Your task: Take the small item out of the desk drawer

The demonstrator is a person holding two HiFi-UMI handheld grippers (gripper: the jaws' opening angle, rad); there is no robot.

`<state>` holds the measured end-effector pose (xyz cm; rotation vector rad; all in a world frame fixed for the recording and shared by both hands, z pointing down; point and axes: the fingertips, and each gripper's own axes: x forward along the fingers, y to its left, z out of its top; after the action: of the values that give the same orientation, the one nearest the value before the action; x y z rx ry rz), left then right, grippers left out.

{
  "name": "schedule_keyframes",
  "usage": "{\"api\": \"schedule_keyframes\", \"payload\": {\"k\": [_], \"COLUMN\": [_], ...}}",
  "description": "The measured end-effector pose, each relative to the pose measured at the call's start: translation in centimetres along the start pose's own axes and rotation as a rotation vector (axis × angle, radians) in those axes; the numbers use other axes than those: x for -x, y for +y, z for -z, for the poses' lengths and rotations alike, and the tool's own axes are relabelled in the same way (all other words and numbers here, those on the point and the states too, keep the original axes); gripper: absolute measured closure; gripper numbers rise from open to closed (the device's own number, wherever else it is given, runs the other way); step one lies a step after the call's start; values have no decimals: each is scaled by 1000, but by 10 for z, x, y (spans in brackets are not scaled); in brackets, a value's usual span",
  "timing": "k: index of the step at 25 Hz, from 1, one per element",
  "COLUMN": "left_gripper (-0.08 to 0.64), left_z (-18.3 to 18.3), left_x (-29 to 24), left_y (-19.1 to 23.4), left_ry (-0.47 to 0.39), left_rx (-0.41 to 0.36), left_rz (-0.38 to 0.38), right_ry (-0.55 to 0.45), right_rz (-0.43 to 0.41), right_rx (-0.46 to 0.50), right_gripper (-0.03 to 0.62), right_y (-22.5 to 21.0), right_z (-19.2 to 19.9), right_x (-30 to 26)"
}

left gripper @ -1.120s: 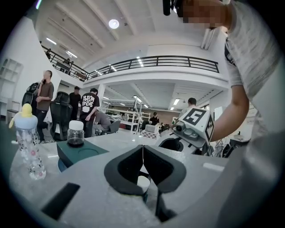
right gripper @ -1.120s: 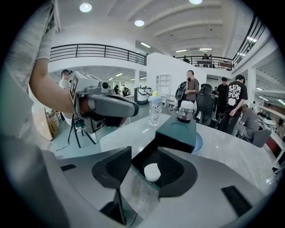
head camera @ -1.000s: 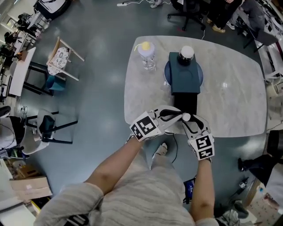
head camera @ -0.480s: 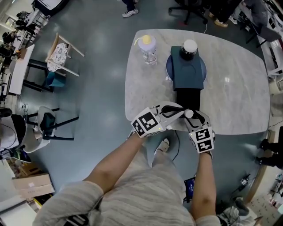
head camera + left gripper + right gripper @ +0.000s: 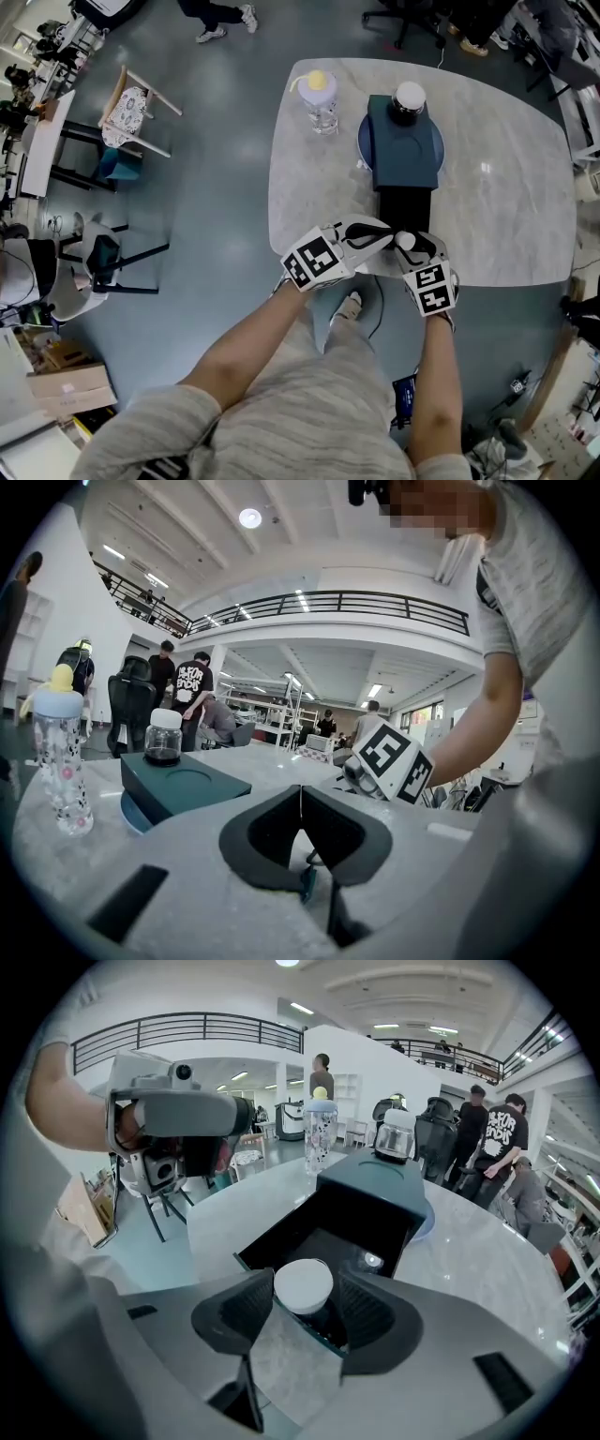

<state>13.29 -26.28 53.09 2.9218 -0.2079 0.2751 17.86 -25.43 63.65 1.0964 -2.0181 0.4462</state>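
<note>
The right claw [image 5: 305,1290] is spread wide, and its jaws have just been opening. Right between them stands the small jar [image 5: 405,241] with a white lid, but the pads do not press on it yet. The jar sits in the near end of the open drawer [image 5: 330,1239], just under the claw's tips. The claw tips down at it, I think so that one jaw can go on each side of the lid. Wide jaws help, since they will not bump the jar and knock it over. Past the claw, the drawer runs back into the teal box [image 5: 375,1185] on the table [image 5: 487,1260]. The left claw [image 5: 300,803] is off to the right claw's left side, near the drawer's front corner. Its jaws are pressed together. A bit of teal shows low between them, but I cannot tell if they pinch the drawer's edge. I think it is there to keep the drawer still or to stay out of the way. Next, the right claw should close gently on the jar and lift it.
</note>
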Motion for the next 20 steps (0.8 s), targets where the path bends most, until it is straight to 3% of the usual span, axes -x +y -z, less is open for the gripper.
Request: {"api": "schedule_keyframes", "payload": {"k": [13, 20], "left_gripper": [546, 546], "left_z": [3, -6], "left_x": [-2, 3], "left_y": [1, -1], "left_ry": [5, -7], "left_rx": [13, 14], "left_rz": [5, 1], "right_ry": [23, -46], "right_rz": [-3, 37], "right_rx": [15, -9], "right_gripper": [411, 419], "right_y": [-1, -9], "right_z": [-1, -18], "right_x": [-6, 12]}}
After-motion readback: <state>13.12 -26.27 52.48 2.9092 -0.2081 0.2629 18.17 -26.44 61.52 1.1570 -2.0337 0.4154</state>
